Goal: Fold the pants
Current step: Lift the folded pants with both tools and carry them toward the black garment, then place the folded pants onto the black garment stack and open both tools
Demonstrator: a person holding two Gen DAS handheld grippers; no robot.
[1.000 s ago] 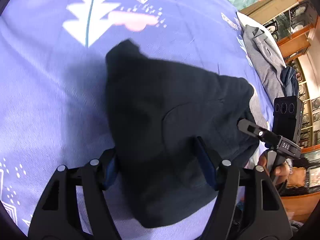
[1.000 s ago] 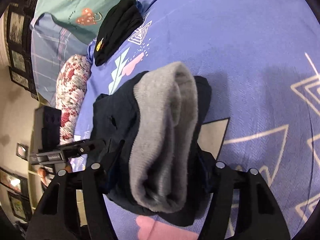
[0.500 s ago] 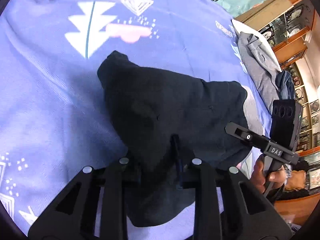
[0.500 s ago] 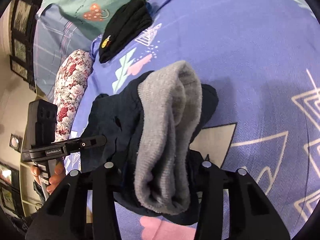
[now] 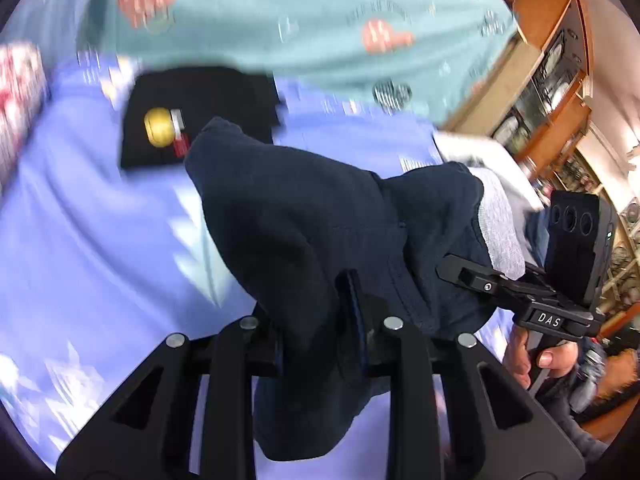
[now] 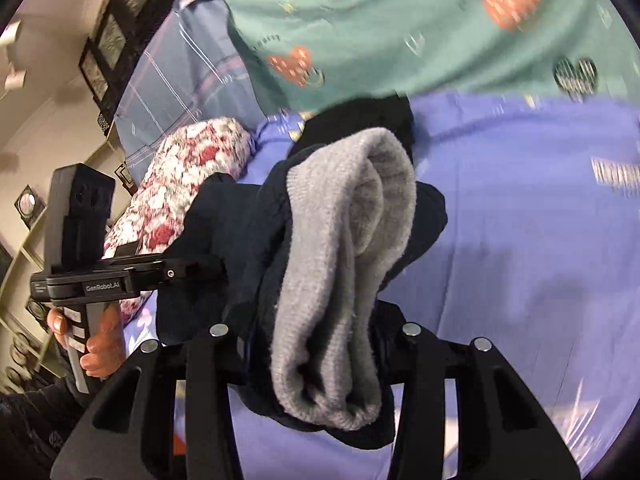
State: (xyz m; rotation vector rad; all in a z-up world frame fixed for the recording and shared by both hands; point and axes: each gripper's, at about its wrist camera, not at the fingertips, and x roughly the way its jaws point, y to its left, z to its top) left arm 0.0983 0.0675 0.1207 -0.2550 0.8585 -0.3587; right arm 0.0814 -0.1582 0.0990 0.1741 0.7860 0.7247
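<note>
The folded navy pants (image 5: 304,232) with grey lining (image 6: 352,240) hang in a bundle, lifted off the purple bedsheet (image 5: 80,232). My left gripper (image 5: 320,320) is shut on one end of the bundle. My right gripper (image 6: 312,332) is shut on the other end, where the grey lining folds show. Each gripper shows in the other's view: the right one in the left wrist view (image 5: 520,296), the left one in the right wrist view (image 6: 120,276).
A folded black garment with a yellow emblem (image 5: 192,116) lies on the sheet beyond the bundle, also partly in the right wrist view (image 6: 360,120). A teal blanket (image 5: 304,20) lies behind it. A floral bolster (image 6: 180,184) sits left. Wooden shelves (image 5: 560,80) stand at right.
Both grippers closed on the pants bundle and lifted it off the bed, moving it toward the black folded garment and the teal blanket.
</note>
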